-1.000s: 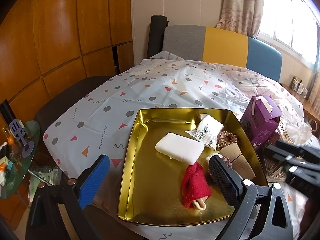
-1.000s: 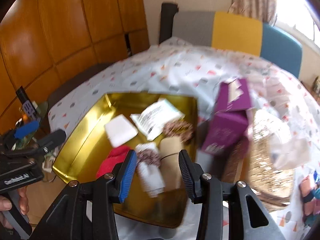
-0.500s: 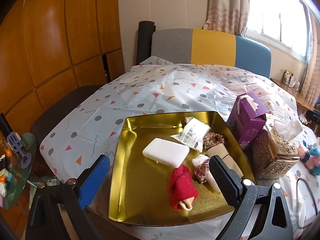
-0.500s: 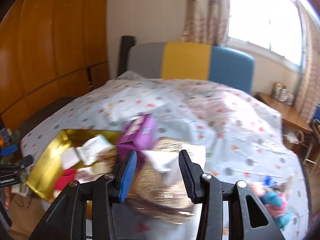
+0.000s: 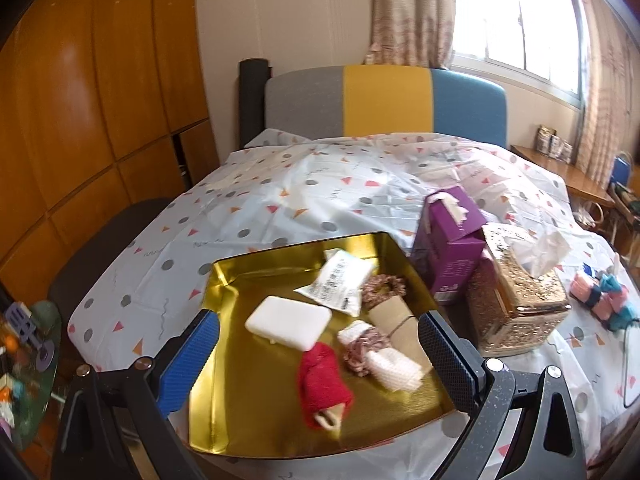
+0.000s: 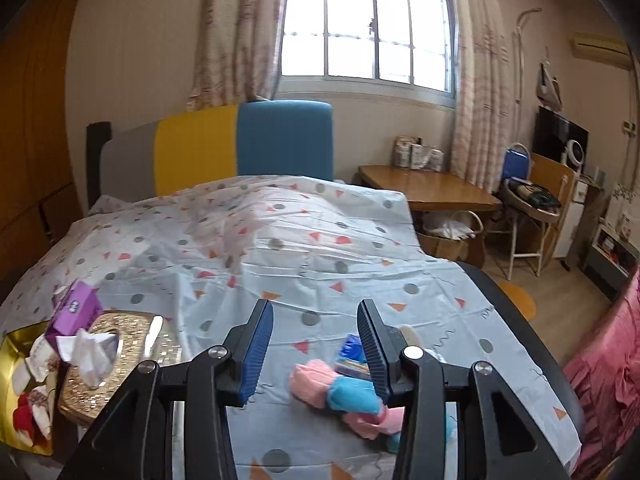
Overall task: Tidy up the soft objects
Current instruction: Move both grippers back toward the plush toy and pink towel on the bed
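1. Surface: a bed covered by a white sheet printed with grey dots and red and orange triangles [image 5: 328,200]; behind it a padded headboard in grey, yellow and blue panels [image 5: 384,100].
2. Room: wooden wardrobe doors to the left of the left gripper; ahead of the right gripper, a curtained barred window [image 6: 368,24] and a low wooden table [image 6: 424,188].
3. Left gripper [image 5: 320,360]: jaws wide apart, nothing between the pads. Directly ahead and below lies a shallow gold metal tray [image 5: 240,276] holding a flat white block [image 5: 288,322], a red rolled cloth [image 5: 322,384], a printed white packet [image 5: 338,282] and a white roll bound with a frilly scrunchie [image 5: 376,354].
4. To its right: a purple cardboard tissue box [image 5: 452,236] and a gold sequinned tissue holder [image 5: 516,300].
5. Right gripper [image 6: 316,348]: jaws partly open and empty; the pink and blue soft bundle [image 6: 340,392] lies on the sheet just below and ahead of the fingertips.
6. Change: one second earlier the right gripper faced the tray; it now faces the bundle, with its gap unchanged. The left view has shifted slightly.
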`<state>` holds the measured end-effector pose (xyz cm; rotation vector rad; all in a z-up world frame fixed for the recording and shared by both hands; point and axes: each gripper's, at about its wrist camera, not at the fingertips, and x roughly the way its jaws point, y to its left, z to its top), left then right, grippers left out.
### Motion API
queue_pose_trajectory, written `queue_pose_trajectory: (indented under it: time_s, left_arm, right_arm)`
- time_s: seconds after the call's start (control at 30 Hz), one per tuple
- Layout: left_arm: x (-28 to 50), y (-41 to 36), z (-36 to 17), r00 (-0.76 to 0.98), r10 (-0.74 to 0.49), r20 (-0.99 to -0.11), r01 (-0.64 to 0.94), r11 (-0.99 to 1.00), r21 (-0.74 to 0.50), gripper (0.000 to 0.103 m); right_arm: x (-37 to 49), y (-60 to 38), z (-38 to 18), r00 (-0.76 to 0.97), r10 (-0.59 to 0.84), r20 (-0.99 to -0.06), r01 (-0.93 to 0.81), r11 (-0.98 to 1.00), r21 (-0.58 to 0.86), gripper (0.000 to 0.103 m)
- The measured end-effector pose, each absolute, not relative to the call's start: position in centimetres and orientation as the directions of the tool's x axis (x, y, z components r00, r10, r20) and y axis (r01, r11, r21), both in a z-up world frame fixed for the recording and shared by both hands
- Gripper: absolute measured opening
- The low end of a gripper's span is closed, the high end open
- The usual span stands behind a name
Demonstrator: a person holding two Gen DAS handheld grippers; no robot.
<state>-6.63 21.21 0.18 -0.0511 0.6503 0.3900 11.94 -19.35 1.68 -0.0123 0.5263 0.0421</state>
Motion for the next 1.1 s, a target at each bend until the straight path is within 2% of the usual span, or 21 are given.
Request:
queue_pose_trajectory:
  time_s: [0.2,0.33,0.77,1.1]
  left_arm:
    - [-5.6,18.4,0.7,0.742,0.309,-0.594,-0.308,0.945,0.107,0.100]
    - [-4.7,16.4,0.8,0.754,0.278,-0.596,-0.259,0.958,0.119,0.100]
    - [-1.4,10.9,1.4,0.786,0.171,-0.594,-0.110,0.984,0.138,0.100]
    - [0.8,7.0,2.3,0.803,0.095,-0.589,-0.001,0.988,0.157,0.100]
  right_arm:
    - [12.0,-25.8,-2.4,0.856,-0.067,-0.512,0.132,0.987,0.091,0.044]
    - [12.5,-27.8,-3.4,0.822,-0.056,-0.567,0.180,0.970,0.165,0.044]
    - [12.7,-26.7,-3.7,0.806,-0.025,-0.591,0.138,0.979,0.147,0.044]
    - [12.8,-27.3,-3.9,0.801,-0.044,-0.597,0.172,0.972,0.160,0.044]
